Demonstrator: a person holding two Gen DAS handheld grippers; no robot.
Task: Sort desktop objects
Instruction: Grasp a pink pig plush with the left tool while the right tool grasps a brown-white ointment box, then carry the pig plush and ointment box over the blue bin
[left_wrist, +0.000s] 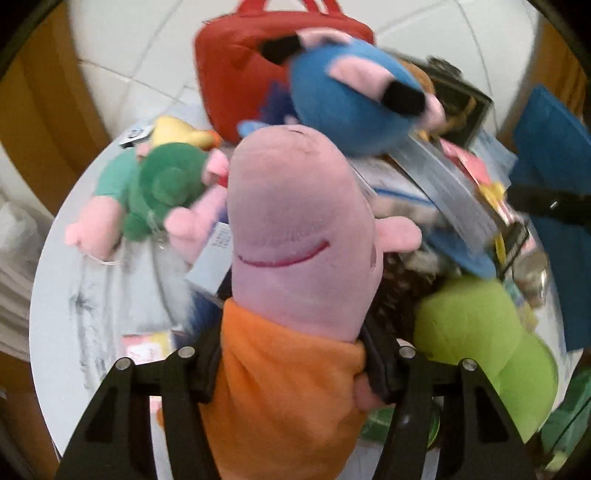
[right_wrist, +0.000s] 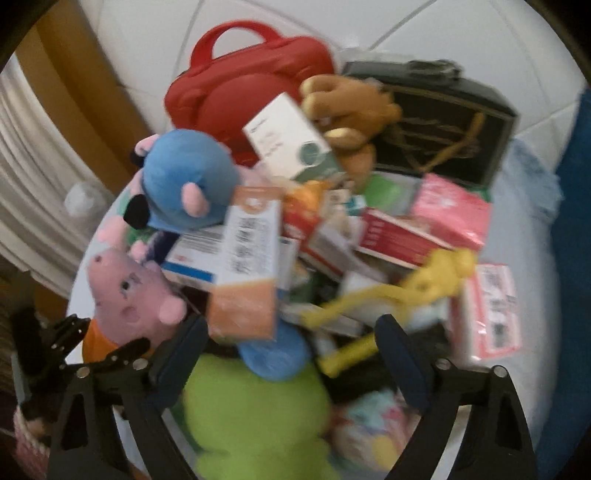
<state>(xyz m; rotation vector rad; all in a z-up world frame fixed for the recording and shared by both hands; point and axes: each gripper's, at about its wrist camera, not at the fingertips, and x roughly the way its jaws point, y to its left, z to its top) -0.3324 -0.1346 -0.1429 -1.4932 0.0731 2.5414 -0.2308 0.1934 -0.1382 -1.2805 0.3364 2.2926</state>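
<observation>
Left gripper (left_wrist: 291, 373) is clamping the pink plush pig in orange shirt (left_wrist: 295, 236) beside the red moulded carry case (left_wrist: 236, 70); right gripper (right_wrist: 291, 354), jaws apart, is hovering over the green plush (right_wrist: 255, 413); advise lifting the pig straight up, clear of the clutter.

The pig toy (left_wrist: 295, 221) is pale pink with a dark pink stitched smile and an orange shirt — beside it a lime-green plush (left_wrist: 487, 343). Behind lie a blue-bodied plush (left_wrist: 347, 107) with pink limbs, a red case (right_wrist: 251, 92), a brown bear (right_wrist: 351, 107) — and a yellow toy (right_wrist: 436, 280) on the white counter (left_wrist: 74, 295).
</observation>
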